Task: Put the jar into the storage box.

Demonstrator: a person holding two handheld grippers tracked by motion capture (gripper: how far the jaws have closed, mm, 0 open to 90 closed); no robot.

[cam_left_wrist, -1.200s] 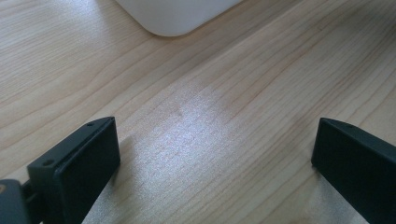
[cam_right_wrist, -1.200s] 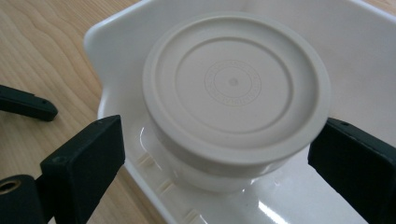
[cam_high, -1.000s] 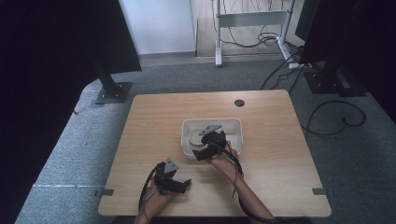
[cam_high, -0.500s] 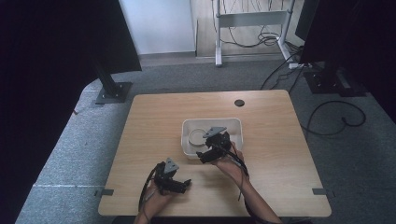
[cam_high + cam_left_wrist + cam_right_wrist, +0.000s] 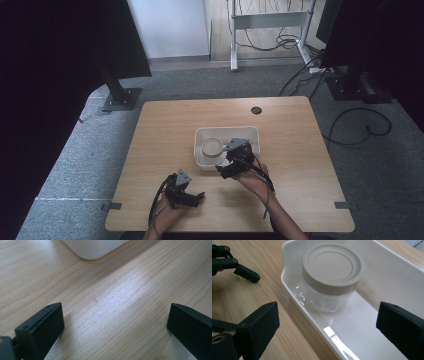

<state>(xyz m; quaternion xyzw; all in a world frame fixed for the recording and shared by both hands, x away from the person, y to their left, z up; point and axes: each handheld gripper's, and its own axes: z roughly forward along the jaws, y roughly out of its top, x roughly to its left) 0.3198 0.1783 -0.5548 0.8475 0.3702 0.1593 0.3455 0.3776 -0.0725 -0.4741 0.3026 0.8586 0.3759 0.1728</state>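
A white tray (image 5: pixel 252 134) is sitting near the middle of the wooden table (image 5: pixel 165 125). Inside it, a clear jar (image 5: pixel 325 298) with a beige screw lid (image 5: pixel 333 267) is standing upright at the tray's 9 o'clock end in the high view, close to the end wall; whether it is touching that wall cannot be told.

The right gripper (image 5: pixel 329 325) is hovering over the tray's near rim, at 5 o'clock from the jar in the high view. Its jaws are spread wide and are holding nothing, with one jaw outside the rim and the other above the tray floor.

The left gripper (image 5: pixel 115 322) is resting low over bare table at 7 o'clock from the tray, well apart from the jar. Its jaws are likewise spread wide and empty, with a rounded tray corner (image 5: pixel 93 250) lying ahead.

Handling, as judged: the jar is looking empty, so it is probably light; its walls are stiff, smooth and likely slippery. The lid's straight side is offering the surest hold, taken across its width from above, since the tray walls are crowding the body.
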